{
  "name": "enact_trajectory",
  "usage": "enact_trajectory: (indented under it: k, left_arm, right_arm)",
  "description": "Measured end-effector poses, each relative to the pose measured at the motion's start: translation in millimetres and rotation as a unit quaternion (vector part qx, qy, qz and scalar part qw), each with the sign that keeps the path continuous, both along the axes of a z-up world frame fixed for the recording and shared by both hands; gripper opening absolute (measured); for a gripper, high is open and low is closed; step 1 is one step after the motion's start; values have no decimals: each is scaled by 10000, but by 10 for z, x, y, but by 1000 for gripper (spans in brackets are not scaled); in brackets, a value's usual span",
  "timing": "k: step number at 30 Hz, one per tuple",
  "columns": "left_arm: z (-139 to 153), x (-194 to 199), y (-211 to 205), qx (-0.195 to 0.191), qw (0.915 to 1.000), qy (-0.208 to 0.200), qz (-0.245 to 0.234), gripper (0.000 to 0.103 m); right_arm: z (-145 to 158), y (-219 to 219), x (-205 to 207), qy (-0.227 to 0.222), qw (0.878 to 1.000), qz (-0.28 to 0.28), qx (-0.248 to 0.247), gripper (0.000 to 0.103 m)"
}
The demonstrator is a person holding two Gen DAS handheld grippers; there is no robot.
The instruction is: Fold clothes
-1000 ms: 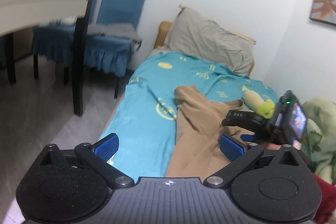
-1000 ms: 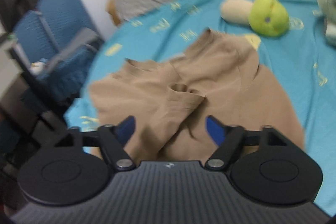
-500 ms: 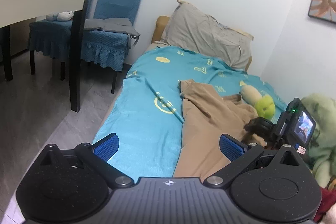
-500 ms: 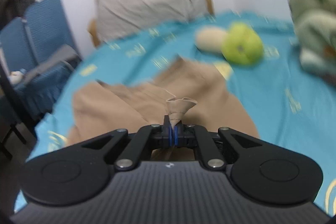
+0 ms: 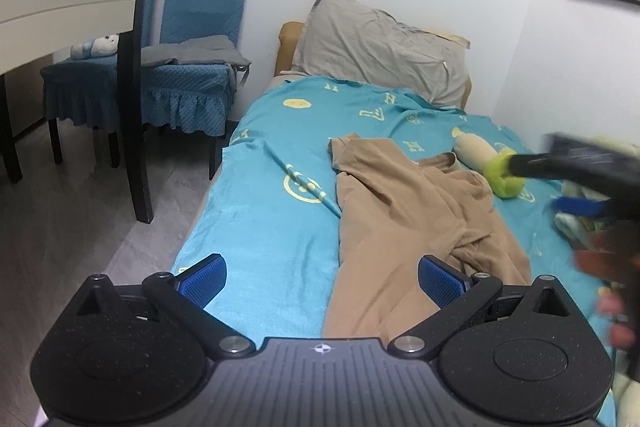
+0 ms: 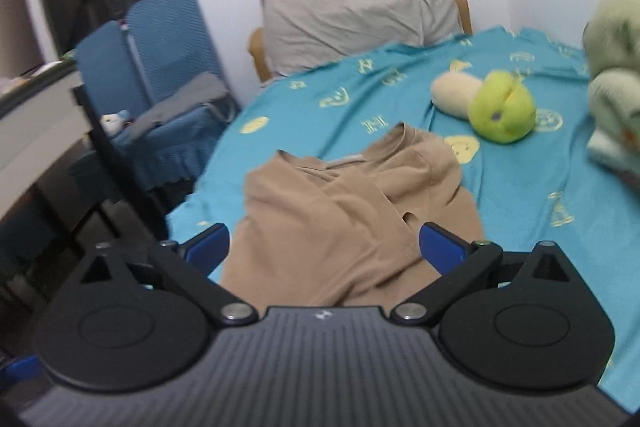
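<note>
A tan T-shirt (image 5: 404, 211) lies crumpled on the teal bedsheet (image 5: 272, 227), collar toward the pillow. In the right wrist view the same shirt (image 6: 340, 219) spreads below the gripper, one side folded over the middle. My left gripper (image 5: 322, 277) hovers open over the bed's near edge, its right pad above the shirt's lower part. My right gripper (image 6: 326, 247) is open above the shirt with nothing between its pads. From the left wrist view the right gripper (image 5: 580, 183) appears blurred at the right edge, held by a hand (image 5: 616, 311).
A grey pillow (image 5: 380, 47) leans at the head of the bed. A green and cream plush toy (image 6: 488, 107) lies right of the shirt, a pale green plush (image 6: 616, 83) farther right. Blue chairs (image 5: 188, 59) and a table leg (image 5: 136, 123) stand left of the bed.
My right gripper was shut on a pinch of the shirt half a second ago; it has let go, opened and lifted. The left gripper stayed open and drew back slightly.
</note>
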State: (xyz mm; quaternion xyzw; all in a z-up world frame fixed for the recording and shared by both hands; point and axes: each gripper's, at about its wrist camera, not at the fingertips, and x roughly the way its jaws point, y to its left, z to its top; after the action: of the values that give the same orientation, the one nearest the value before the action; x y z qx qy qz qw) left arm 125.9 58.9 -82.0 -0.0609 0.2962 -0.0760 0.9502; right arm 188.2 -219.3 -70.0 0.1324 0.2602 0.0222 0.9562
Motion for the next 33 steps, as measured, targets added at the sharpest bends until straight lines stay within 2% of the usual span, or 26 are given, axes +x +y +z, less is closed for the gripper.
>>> enact_trajectory:
  k: [5,8,11,14,16,20,25,27,31,33]
  left_arm:
    - [-42,-67,12,-41,9994,290,-160,103]
    - [-121,-68,42,-100,9973,690,-248,103]
    - [-201,-68,72,-157,9933,1090,-336,100]
    - [-219,89,87,98,9836,1678,-651,97]
    - [-213,158,196,24,9754,2010,-908,97]
    - [-236,196,503,-138,9637,2408,-1142,97]
    - [-461,176,820,-191,9403,2883,-1801,95]
    - [-565,178,924,-223,9319,3071,-1918,81]
    - [-648,143,1036,-402,9193,3242,-2197,72]
    - [-601,93,1041,-306,9198,3106,-2379,68]
  right_arm:
    - [297,-39,-967,-29,9998,192,-108,103]
    - [290,-141,-1506,-103,9996,256,2,103]
    - [188,-329,-1869,-239,9986,144,441,103]
    - [127,-455,-1892,-147,9983,-102,546,103]
    - [94,-500,-1823,-121,9975,-116,690,103]
    - [-11,-505,-1663,-90,9967,-104,795,103]
    - [-112,-527,-1506,44,9938,-96,1104,103]
    - [-126,-493,-1441,59,9941,1,1082,103]
    - [-162,-499,-1377,138,9938,9,1102,103]
    - [-180,-525,-1360,176,9931,-22,1162,103]
